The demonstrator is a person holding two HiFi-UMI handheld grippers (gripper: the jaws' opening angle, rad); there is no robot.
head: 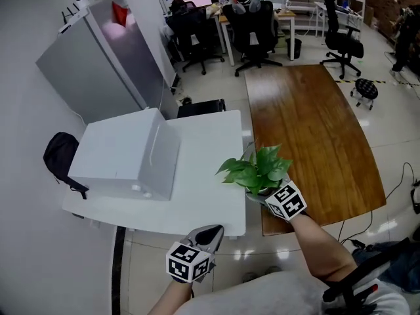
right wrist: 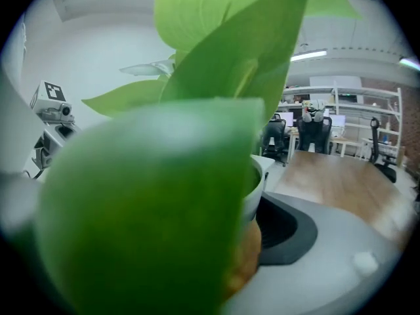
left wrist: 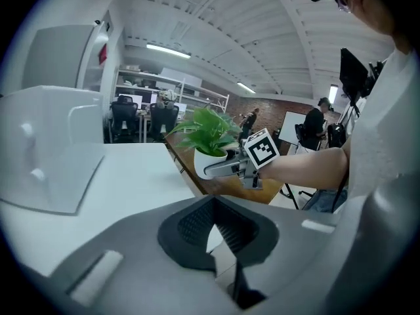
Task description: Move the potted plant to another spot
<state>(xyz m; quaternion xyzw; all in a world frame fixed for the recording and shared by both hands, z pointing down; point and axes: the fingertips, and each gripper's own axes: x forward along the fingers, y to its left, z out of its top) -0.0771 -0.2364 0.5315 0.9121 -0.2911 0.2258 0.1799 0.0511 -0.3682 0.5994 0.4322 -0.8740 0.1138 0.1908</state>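
The right gripper [head: 257,190], jaws spread wide round the pot, carries the potted plant [head: 257,168] upright (likely so no soil spills) over the white table's [head: 203,195] four-o'clock corner beside the wooden table [head: 308,130], while the left gripper [head: 209,235] hangs closed and empty at six o'clock, with office chairs [head: 252,25] at twelve.

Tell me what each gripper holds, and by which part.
The right gripper holds the potted plant by its white pot; the left gripper holds nothing.

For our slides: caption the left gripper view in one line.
Right claw holds the potted plant near the white table's edge; left claw shut, empty.
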